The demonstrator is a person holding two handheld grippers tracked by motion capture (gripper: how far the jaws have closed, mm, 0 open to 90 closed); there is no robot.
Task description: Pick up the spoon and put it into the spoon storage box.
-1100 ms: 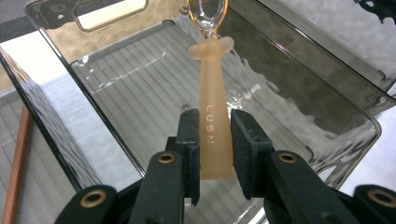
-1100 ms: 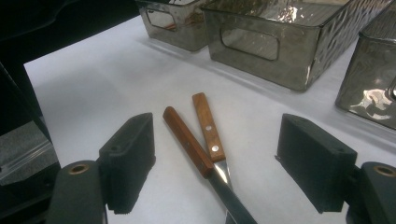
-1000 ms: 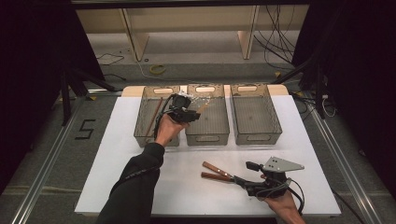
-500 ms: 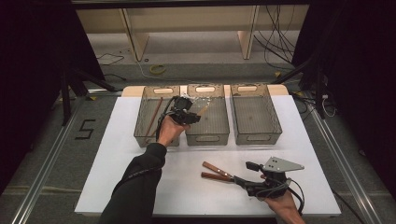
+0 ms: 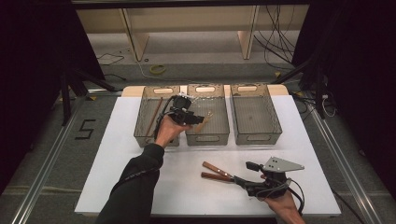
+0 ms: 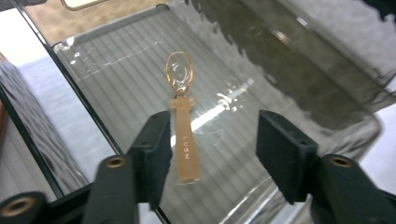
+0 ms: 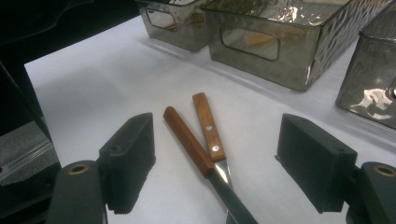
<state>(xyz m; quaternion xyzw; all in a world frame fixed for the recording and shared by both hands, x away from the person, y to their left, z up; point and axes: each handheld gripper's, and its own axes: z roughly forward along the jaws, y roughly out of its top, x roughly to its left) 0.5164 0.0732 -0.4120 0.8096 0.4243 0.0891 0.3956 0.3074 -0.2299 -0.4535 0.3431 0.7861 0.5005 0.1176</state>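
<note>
Hovering my left gripper (image 6: pixel 210 154), jaws just opened, beside a clear spoon (image 6: pixel 183 116) in the middle bin (image 5: pixel 224 105); my right gripper (image 7: pixel 219 163) stands open around two knives (image 7: pixel 201 135).

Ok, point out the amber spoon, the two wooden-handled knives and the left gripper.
amber spoon (image 6: pixel 186 149): left gripper view, middle of its flat handle.
wooden-handled knives (image 7: pixel 189 147): right gripper view, handle of the darker knife.
left gripper (image 6: pixel 212 147): left gripper view, midway between its open jaws.

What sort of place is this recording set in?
Most likely a lab or studio data-collection rig, not a kitchen. A white table stands among dark curtains, floor rails and loose cables. Three clear bins sit in a row, and a person holds the left gripper and right gripper.
</note>
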